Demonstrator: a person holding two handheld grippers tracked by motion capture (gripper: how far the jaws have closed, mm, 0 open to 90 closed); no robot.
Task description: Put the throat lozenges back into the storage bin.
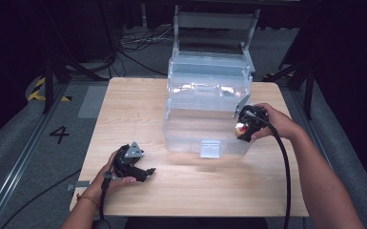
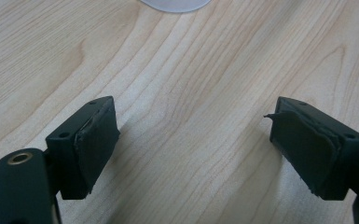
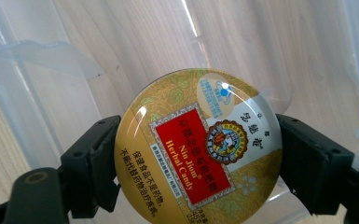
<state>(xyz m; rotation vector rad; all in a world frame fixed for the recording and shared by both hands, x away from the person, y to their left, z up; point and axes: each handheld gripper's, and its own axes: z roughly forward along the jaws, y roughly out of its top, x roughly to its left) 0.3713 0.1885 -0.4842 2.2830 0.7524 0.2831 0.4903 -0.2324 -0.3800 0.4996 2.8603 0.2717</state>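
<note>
Pale wooden surface point(image 1: 138, 109) carries it all, dark floor and cables beyond. Biggest thing on it is the clear tiered storage box point(image 1: 206, 112), trays stepped open, just left of the right hand-held gripper point(image 1: 244, 130). That gripper is clamped on a round candy tin point(image 3: 198, 147) by its rim, poised at the box's right side: picked up, I'd say, but not yet dropped in. Glossy gold lid, red label, leafy pattern. Left hand-held gripper point(image 1: 148, 171) rests low, jaws spread wide, nothing between them.

"Nin Jiom Herbal Candy" on tin point(image 3: 198, 147), "4" on floor point(image 1: 59, 134)
</note>
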